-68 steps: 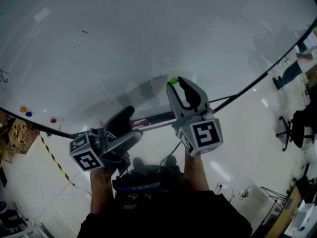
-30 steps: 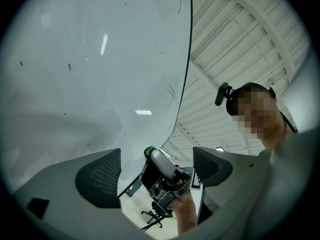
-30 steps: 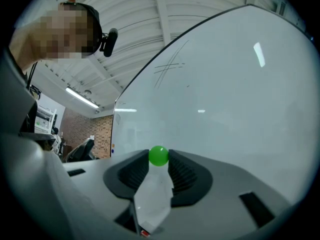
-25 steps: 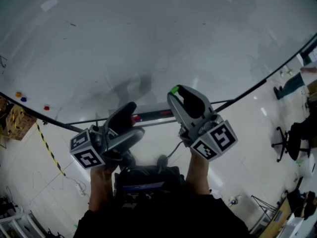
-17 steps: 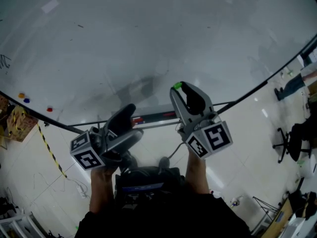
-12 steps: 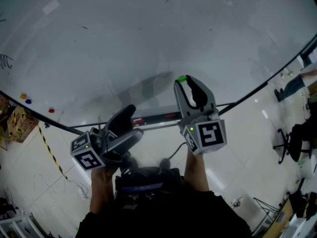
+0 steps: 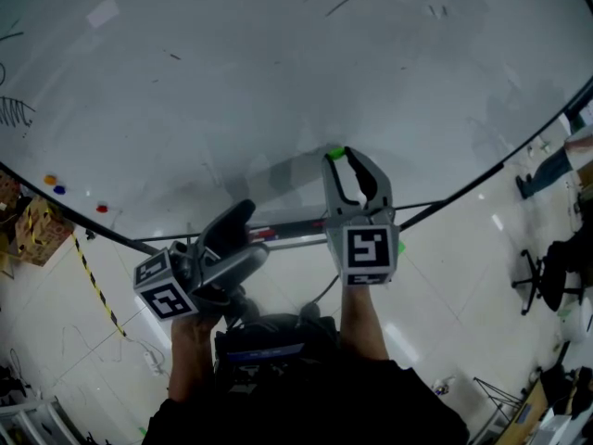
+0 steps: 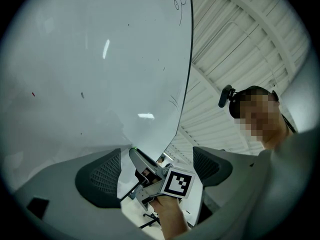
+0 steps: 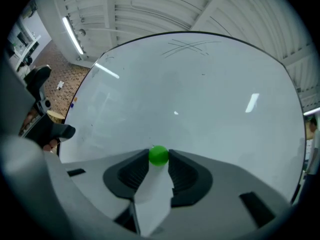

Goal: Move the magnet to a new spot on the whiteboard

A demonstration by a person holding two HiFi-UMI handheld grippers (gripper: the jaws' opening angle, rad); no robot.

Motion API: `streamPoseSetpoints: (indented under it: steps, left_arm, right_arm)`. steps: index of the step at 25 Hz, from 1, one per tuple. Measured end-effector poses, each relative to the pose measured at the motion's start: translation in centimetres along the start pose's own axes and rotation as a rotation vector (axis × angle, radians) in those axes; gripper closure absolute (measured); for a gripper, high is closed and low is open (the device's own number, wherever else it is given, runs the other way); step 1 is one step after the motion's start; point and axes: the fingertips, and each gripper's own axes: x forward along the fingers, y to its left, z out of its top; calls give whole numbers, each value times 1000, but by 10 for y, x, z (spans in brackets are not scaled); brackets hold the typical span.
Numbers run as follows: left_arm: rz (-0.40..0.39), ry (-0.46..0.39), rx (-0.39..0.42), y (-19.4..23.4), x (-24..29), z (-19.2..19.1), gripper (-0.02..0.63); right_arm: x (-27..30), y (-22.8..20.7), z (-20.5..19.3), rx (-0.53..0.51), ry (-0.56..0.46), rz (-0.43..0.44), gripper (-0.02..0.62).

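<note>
The whiteboard fills the upper part of the head view, and no new spot on it has the magnet yet. The right gripper points at the board a little above its lower edge. Its jaws are pinched on the green magnet, which sits at the very tips in the right gripper view. So the pick-up looks done. Choosing a spot, setting the magnet against the board and letting go are left. Whether the magnet touches the board now I cannot tell. The left gripper hangs below the board's lower edge with jaws spread and nothing in them; between them its own view shows only the far-off right gripper. Three spare magnets sit at the board's lower left, well apart from the green one.

Compared with the earlier frames, the board sits differently in the head view, with more pen strokes showing at its top. The right gripper has rolled: a second ago its marker cube was cocked to the right, and now it faces the camera squarely. It has also crept a little further up from the board's lower edge. The magnet was already in its jaws in the earliest frame. The left gripper has hardly shifted, and the spares keep their place on the board.
</note>
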Motion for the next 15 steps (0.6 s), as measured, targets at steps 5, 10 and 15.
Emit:
streamPoseSetpoints:
  steps: [5,10,15]
  left_arm:
    - [5,2,-2,3,-1,0,163]
    - [7,7,-1,3,-1,-1,163]
    - [11,8,-2,5,-2,-2,163]
  right_arm:
    - [4,-4,-4,10,-18,-37,445]
    - [5,-3,-5,4,-19,-59,443]
    - [3,-5,-6,27,-24,-68,428]
